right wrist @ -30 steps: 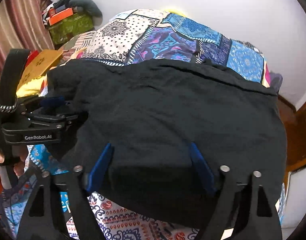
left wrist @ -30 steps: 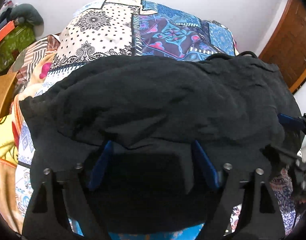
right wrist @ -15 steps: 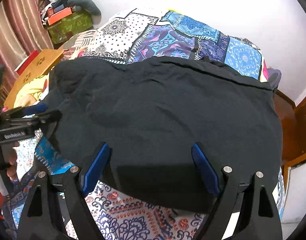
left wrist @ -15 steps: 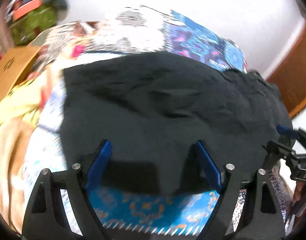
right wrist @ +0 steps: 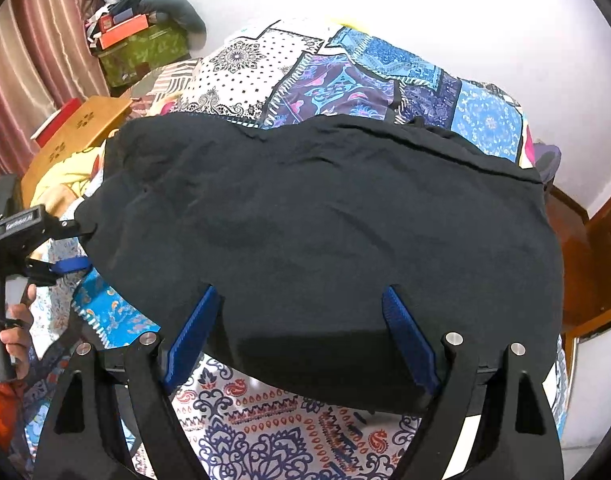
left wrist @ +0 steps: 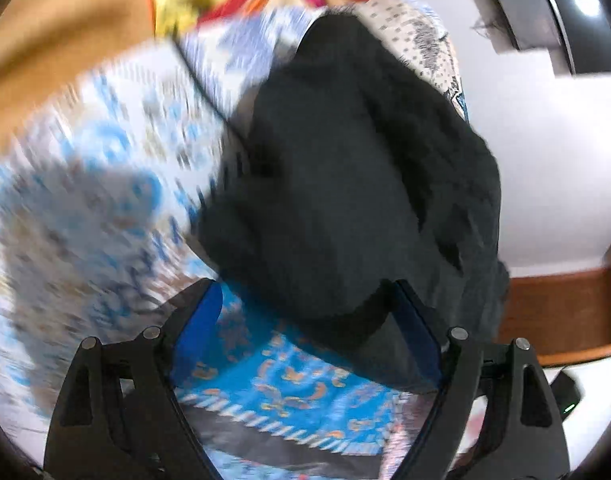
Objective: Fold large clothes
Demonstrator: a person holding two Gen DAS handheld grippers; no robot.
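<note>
A large black garment (right wrist: 325,232) lies spread across a patchwork bedspread (right wrist: 345,76). My right gripper (right wrist: 301,312) is open, its blue-padded fingers over the garment's near edge, holding nothing. My left gripper (left wrist: 309,316) is open too. It sits at the garment's left edge; its view is rolled and blurred, with the black cloth (left wrist: 345,184) ahead and to the right. In the right wrist view the left gripper (right wrist: 61,244) shows at the far left, its fingers beside the garment's left edge, held by a hand (right wrist: 17,332).
A wooden box (right wrist: 77,128) and a green box (right wrist: 145,52) piled with items stand left of the bed. A curtain (right wrist: 29,60) hangs at far left. A white wall (right wrist: 505,20) is behind, and wooden trim (right wrist: 593,248) at the right.
My left gripper has pulled back off the garment to its left edge and rolled sharply, blurring its view. My right gripper has stayed open and drawn slightly nearer over the near hem.
</note>
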